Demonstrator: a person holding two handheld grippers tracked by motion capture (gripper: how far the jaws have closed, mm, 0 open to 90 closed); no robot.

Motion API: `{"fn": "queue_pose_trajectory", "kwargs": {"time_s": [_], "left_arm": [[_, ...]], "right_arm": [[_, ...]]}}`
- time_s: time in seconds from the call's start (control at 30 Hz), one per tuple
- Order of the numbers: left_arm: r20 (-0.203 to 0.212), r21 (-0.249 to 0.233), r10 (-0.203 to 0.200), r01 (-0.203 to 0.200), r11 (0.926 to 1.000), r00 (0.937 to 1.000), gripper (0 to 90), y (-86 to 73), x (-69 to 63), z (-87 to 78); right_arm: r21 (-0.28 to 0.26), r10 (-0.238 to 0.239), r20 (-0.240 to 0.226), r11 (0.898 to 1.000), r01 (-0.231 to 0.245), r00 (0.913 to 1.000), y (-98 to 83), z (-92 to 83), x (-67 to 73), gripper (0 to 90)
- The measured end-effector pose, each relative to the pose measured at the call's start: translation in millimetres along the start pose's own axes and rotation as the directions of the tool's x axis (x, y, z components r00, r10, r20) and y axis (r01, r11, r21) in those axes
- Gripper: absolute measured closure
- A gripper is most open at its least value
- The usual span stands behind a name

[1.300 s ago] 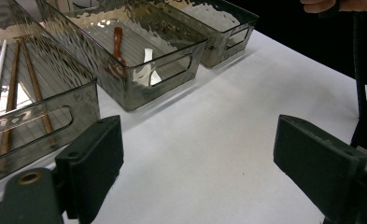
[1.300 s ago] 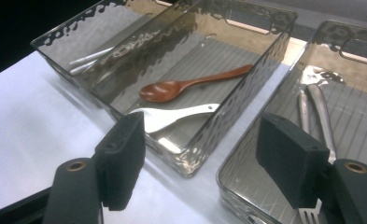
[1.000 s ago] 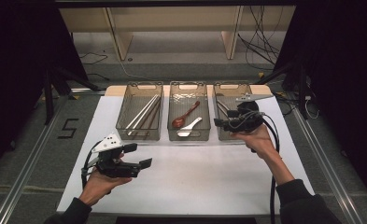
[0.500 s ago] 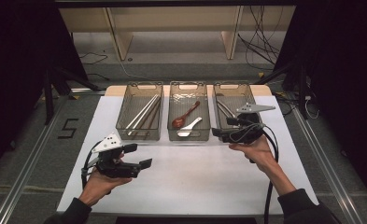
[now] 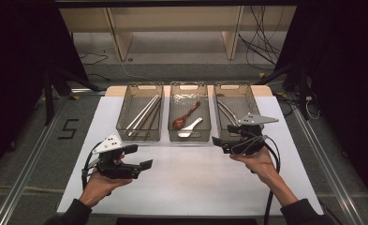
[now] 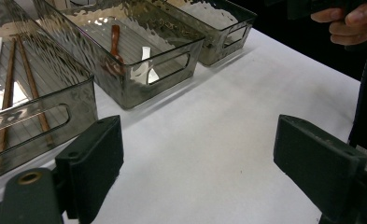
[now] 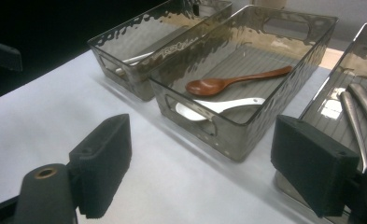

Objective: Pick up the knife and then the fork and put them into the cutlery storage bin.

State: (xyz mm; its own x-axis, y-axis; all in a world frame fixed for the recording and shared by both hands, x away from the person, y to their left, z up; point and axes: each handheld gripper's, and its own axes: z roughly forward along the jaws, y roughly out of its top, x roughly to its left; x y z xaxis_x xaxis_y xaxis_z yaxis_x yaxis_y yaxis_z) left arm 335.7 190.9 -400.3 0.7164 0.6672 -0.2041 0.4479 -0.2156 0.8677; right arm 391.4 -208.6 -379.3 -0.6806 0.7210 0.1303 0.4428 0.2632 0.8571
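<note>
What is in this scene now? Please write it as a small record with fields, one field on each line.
surface: white table
left bin: long white and brown sticks
middle bin: brown wooden spoon and white spoon
right bin: metal utensils, kind unclear
left gripper: open, nothing between the jaws, above the table near the left bin
right gripper: jaws have just been opening, now wide open and empty, at the near end of the right bin
</note>
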Motion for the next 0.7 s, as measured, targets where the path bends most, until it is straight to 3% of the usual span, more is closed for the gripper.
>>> {"fn": "queue_pose_trajectory", "kwargs": {"time_s": [0.33,0.7], "left_arm": [[0.001,0.0,-0.001,0.001,1.0,1.0,15.6,-0.2,-0.4,-0.2],[0.004,-0.001,-0.004,0.004,1.0,1.0,15.6,-0.5,-0.5,-0.5]], "right_arm": [[-0.026,-0.035,0.001,0.999,0.035,0.9994,-17.7,-11.9,14.5,21.5],[-0.062,-0.026,0.003,0.998,0.026,0.9997,-34.1,-23.4,23.9,21.1]]}}
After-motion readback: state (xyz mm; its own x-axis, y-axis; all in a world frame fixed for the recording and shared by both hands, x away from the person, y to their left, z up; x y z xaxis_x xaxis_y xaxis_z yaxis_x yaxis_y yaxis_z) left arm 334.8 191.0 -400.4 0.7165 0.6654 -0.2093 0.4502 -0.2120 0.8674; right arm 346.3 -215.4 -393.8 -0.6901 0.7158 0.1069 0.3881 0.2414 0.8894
